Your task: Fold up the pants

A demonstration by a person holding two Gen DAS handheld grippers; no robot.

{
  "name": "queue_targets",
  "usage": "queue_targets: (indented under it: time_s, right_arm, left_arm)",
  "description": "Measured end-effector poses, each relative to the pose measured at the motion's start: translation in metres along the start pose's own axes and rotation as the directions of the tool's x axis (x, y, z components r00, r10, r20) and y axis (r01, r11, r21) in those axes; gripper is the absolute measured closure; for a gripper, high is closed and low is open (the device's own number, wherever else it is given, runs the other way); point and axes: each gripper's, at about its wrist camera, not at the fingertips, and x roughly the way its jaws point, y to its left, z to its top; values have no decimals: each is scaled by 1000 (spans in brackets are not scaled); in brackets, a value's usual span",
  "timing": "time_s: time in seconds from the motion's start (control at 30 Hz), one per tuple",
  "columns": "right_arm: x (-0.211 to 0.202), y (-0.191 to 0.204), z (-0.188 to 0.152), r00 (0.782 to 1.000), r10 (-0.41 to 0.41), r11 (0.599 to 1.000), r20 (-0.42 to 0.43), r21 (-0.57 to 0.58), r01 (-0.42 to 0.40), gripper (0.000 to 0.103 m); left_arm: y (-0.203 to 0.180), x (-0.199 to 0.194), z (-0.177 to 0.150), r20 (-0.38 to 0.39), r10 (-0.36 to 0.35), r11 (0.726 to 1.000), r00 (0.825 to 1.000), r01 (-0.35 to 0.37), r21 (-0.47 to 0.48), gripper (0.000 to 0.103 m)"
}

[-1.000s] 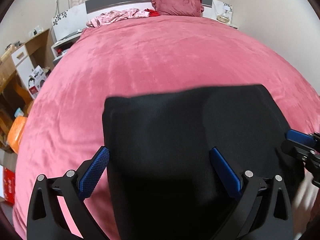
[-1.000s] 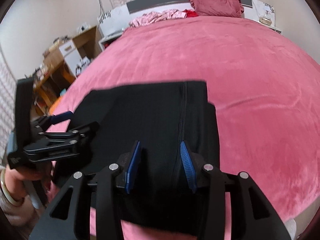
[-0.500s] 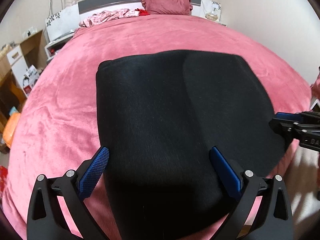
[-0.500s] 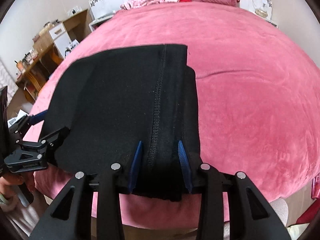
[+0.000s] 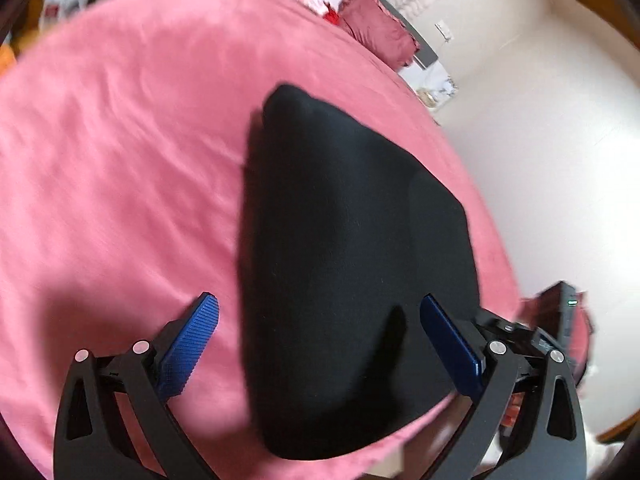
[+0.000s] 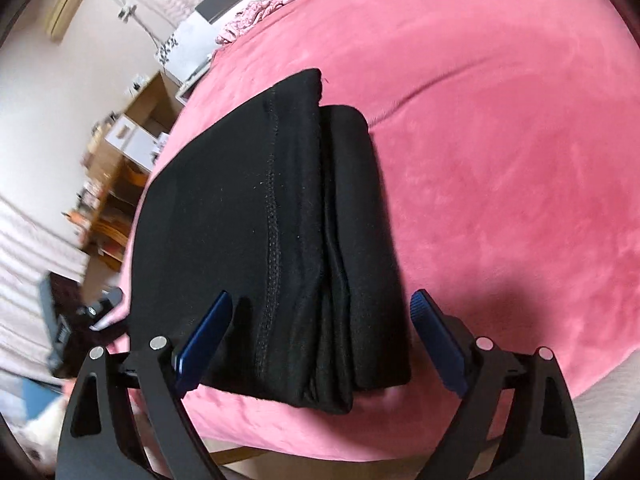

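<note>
The black pants [image 5: 352,264] lie folded into a thick stack on the pink bed [image 5: 120,152], close to its near edge. In the right wrist view the pants [image 6: 280,216] show a stitched seam and several layers at their right side. My left gripper [image 5: 318,324] hangs open over the near end of the stack, its blue pads clear of the cloth. My right gripper [image 6: 322,312] is opening; its jaws stand wide on either side of the folded edge and do not press on it. The left gripper [image 6: 84,320] shows blurred at the left in the right wrist view.
A dark red pillow [image 5: 380,32] and patterned pink clothes [image 6: 272,8] lie at the headboard end. Wooden shelves and drawers [image 6: 124,168] stand beside the bed. A pale wall [image 5: 540,160] is on the other side. The bed edge runs just below the pants.
My right gripper has let go of the pants' edge and its jaws have spread wide. The pants have come down flat onto the bed. Both views have rolled and dropped lower.
</note>
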Motion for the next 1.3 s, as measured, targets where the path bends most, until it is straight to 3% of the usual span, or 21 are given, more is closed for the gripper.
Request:
queue_targets:
  time_s: [0.13, 0.2, 0.33, 0.4, 0.5, 0.67, 0.73, 0.77, 0.83, 0.9, 0.97, 1.07, 1.3]
  right_arm:
    - [9, -12, 6, 998, 67, 994, -15, 85, -66, 13]
    - [12, -16, 10, 996, 89, 989, -10, 116, -87, 13]
    - [14, -8, 12, 996, 87, 993, -15, 82, -86, 12]
    - [16, -4, 15, 996, 91, 993, -20, 71, -90, 12]
    - [18, -3, 16, 993, 119, 991, -25, 68, -117, 14]
    - [17, -10, 9, 986, 166, 983, -32, 84, -162, 18]
    - [21, -12, 12, 987, 157, 984, -30, 95, -154, 20]
    - [21, -12, 11, 989, 149, 985, -27, 87, -146, 20]
    - [23, -5, 11, 993, 112, 992, -23, 54, -111, 20]
    - [21, -2, 9, 995, 99, 994, -12, 40, -98, 24]
    - [16, -3, 7, 994, 105, 993, 1, 48, -105, 31]
    - [10, -2, 4, 995, 104, 994, 14, 42, -104, 38]
    - [-5, 27, 1, 997, 27, 993, 74, -117, -18, 48]
  left_arm:
    - [-3, 12, -1, -61, -55, 998, 997, 58, 33, 3]
    - [-3, 20, 0, -87, -51, 997, 995, 55, 50, 3]
    - [-8, 25, -3, -106, -54, 993, 993, 65, 97, 3]
    - [-8, 24, -3, -113, -77, 993, 991, 87, 84, 3]
    - [-16, 22, -12, -145, -169, 983, 975, 177, 42, 3]
    - [-1, 27, -6, -156, -226, 974, 962, 226, -23, 3]
    - [-12, 34, -8, -196, -168, 982, 966, 181, 51, 3]
    - [-24, 38, -13, -218, -107, 980, 970, 140, 139, 3]
    - [-43, 42, -22, -212, -10, 961, 977, 68, 269, 3]
    - [-41, 38, -22, -190, -21, 970, 981, 66, 234, 6]
    - [-37, 32, -20, -175, -23, 979, 984, 57, 195, 20]
    - [-42, 23, -18, -157, -20, 981, 987, 50, 189, 33]
    - [-56, 3, -16, -82, 33, 964, 996, -11, 265, 42]
